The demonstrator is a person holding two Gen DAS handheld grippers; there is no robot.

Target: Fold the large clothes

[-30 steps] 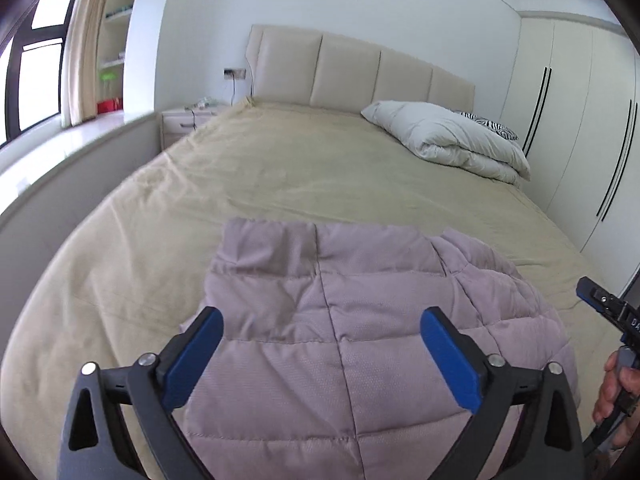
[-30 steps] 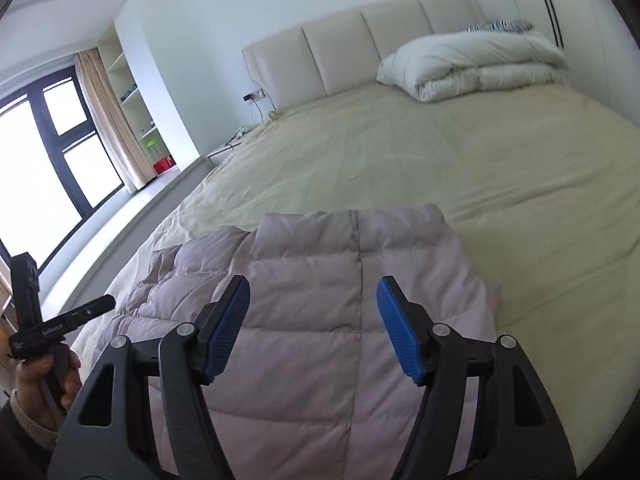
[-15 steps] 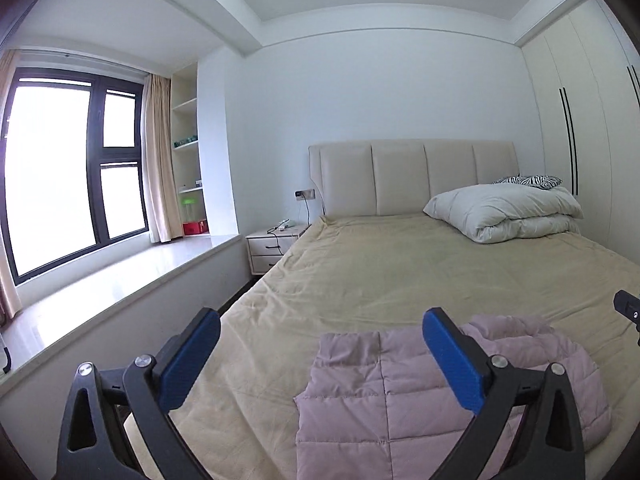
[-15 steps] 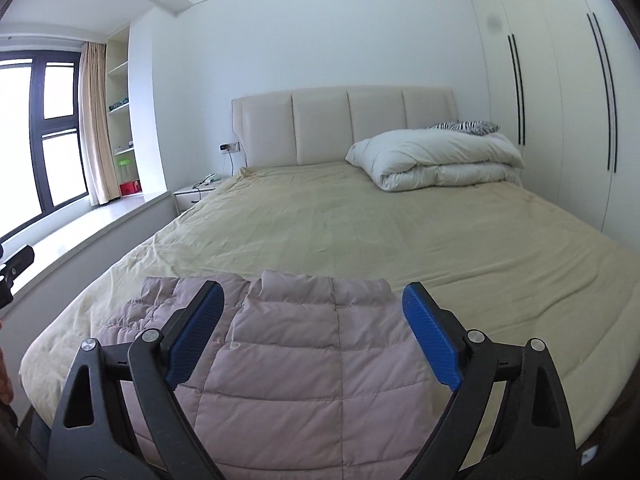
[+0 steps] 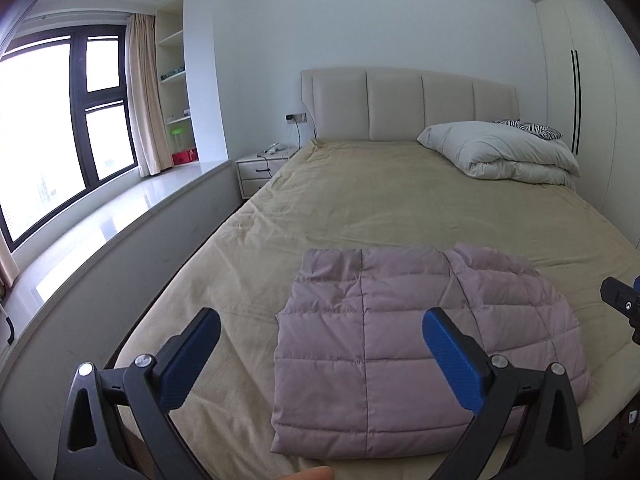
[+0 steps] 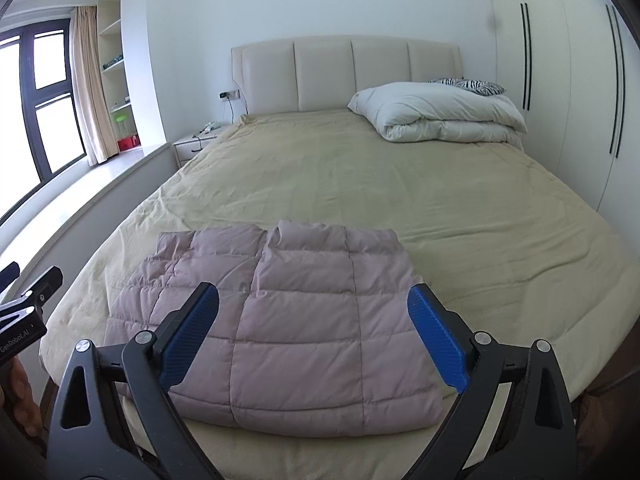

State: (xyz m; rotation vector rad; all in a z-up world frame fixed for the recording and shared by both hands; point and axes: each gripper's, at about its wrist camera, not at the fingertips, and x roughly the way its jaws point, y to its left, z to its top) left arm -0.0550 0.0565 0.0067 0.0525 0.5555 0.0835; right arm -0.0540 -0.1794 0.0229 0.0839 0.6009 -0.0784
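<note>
A mauve quilted puffer jacket (image 5: 404, 344) lies folded into a compact rectangle near the foot of the bed (image 5: 400, 208); the right wrist view shows the same jacket (image 6: 304, 312) from the other side. My left gripper (image 5: 320, 344) hovers open above and short of the jacket, nothing between its blue pads. My right gripper (image 6: 312, 332) is also open and empty, raised above the jacket's near edge. Each view catches the black tip of the other gripper at its edge.
A folded white duvet (image 5: 504, 152) with a zebra-print pillow (image 5: 528, 128) lies at the head of the bed on the right. A window ledge (image 5: 100, 224) runs along the left, a nightstand (image 5: 264, 168) beside the headboard, white wardrobes (image 6: 560, 80) on the right.
Both grippers pulled back and up from the jacket, so it now looks smaller and farther. The right jaws widened. The jacket stays folded on the bed.
</note>
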